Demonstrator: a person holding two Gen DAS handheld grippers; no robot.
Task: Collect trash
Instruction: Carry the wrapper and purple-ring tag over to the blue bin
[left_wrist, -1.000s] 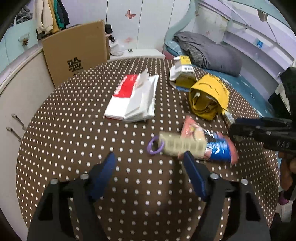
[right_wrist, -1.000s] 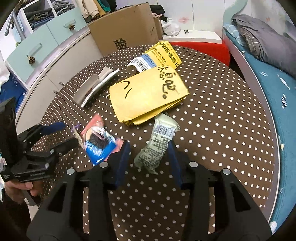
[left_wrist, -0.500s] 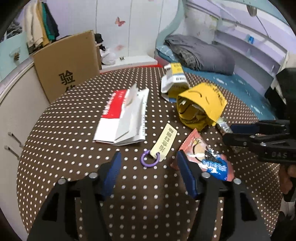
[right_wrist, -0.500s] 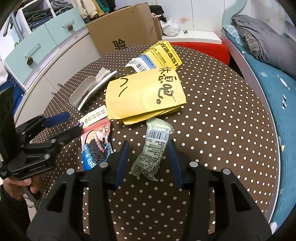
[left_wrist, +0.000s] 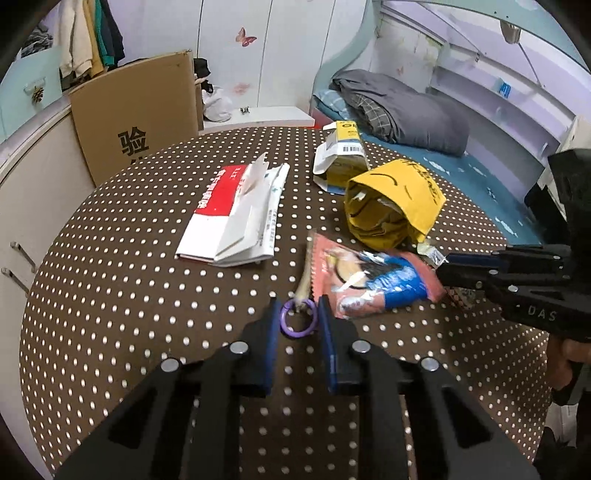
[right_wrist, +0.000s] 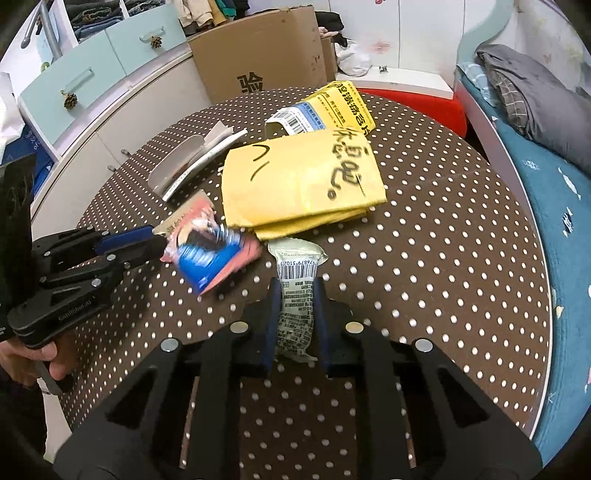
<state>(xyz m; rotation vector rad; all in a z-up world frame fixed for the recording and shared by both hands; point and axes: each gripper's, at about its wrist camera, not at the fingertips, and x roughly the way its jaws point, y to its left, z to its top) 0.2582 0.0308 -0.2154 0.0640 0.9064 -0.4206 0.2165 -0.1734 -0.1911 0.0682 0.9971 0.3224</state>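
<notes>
Nearby: yellow envelope (right_wrist: 303, 181), snack packet (right_wrist: 212, 254), cardboard box (right_wrist: 266, 51).

A glossy foil snack wrapper (left_wrist: 373, 284) and a crinkled plastic packet (right_wrist: 297, 295) lie on matt dotted cloth (left_wrist: 129, 314) beside a matt yellow paper envelope (right_wrist: 303, 181).

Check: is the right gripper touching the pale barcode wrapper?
Touching. The right wrist view shows the closing right gripper with both fingers against the sides of the pale barcode wrapper.
</notes>
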